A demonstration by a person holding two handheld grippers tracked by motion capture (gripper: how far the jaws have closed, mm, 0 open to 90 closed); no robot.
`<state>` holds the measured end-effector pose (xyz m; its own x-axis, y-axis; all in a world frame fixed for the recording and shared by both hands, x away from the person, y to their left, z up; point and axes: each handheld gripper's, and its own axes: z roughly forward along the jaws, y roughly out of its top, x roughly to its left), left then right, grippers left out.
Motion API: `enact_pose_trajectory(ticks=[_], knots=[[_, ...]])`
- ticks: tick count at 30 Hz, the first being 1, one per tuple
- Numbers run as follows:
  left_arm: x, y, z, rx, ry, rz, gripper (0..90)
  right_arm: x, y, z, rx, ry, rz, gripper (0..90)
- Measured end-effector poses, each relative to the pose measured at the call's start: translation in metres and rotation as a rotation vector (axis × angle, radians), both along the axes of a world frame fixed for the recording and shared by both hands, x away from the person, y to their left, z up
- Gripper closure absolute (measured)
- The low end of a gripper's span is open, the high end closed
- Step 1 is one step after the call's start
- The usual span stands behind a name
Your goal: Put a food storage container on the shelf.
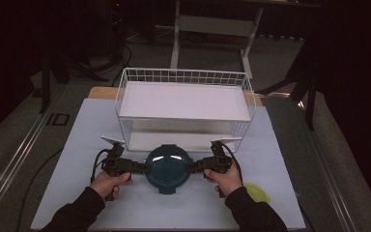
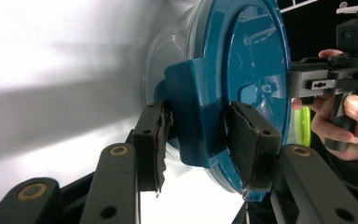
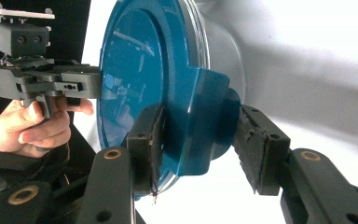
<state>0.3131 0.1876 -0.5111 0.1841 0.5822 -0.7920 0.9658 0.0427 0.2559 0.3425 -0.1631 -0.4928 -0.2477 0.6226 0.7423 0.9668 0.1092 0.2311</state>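
A round teal-lidded container (image 1: 168, 167) sits on the white tabletop (image 1: 77, 145) just before a white wire rack (image 1: 183, 104). The left gripper (image 2: 196, 135) and right gripper (image 3: 196, 140) each clamp a side latch with their fingers. Latches look still fastened. Open room lies either side; a yellow-green object (image 1: 258, 192) lies near the right hand.

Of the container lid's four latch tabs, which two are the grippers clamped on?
The side tabs: the left gripper clamps the blue lid's left tab, the right gripper its right tab. The far tab and near tab stay free.
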Motion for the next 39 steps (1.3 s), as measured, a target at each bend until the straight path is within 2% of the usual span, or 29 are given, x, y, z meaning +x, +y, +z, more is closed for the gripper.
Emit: enact_pose_trajectory(ticks=[5,9,13,15,17,21,23,26,27,31,33,37,38,39], knots=[[-0.001,0.001,-0.001,-0.009,0.007,0.008,57.3,0.001,0.002,0.001,-0.004,-0.014,0.005,52.6],[0.001,0.003,-0.005,-0.042,0.032,0.017,56.3,0.001,-0.001,-0.002,0.007,-0.005,0.003,52.7],[0.002,0.003,-0.004,-0.033,0.037,0.01,56.2,0.0,-0.001,0.0,0.002,-0.004,0.01,52.8],[0.002,0.001,-0.002,-0.014,0.034,0.01,55.2,0.0,0.0,0.001,-0.003,-0.008,0.011,52.7],[0.003,0.001,-0.002,-0.012,0.027,0.002,55.2,0.0,0.0,0.001,-0.004,-0.002,0.011,52.7],[0.003,0.002,-0.002,-0.027,0.041,0.003,53.8,-0.001,0.0,0.0,0.0,-0.008,0.012,52.7],[0.002,0.0,-0.001,-0.008,0.027,0.002,55.1,-0.001,0.0,0.0,-0.001,-0.009,0.012,52.7],[0.0,0.001,0.0,-0.007,0.019,0.001,56.7,0.0,-0.001,0.0,-0.002,-0.006,0.012,53.1],[-0.002,0.0,0.003,0.01,0.009,0.012,60.8,-0.001,0.0,0.001,-0.002,-0.008,0.014,53.1],[-0.007,-0.003,0.008,0.039,0.008,0.022,61.4,0.0,0.0,0.002,-0.007,-0.002,0.014,53.7],[-0.009,-0.005,0.01,0.055,-0.001,0.03,61.5,-0.002,0.001,0.004,-0.014,-0.016,0.017,54.0],[-0.012,-0.005,0.012,0.059,-0.007,0.027,64.8,-0.003,0.0,0.004,-0.014,-0.018,0.024,54.9],[-0.014,-0.006,0.014,0.065,-0.023,0.023,64.8,-0.003,0.0,0.004,-0.011,-0.014,0.026,55.1],[-0.015,-0.006,0.015,0.066,-0.022,0.027,65.1,-0.004,-0.002,0.004,-0.006,-0.008,0.028,55.4]])
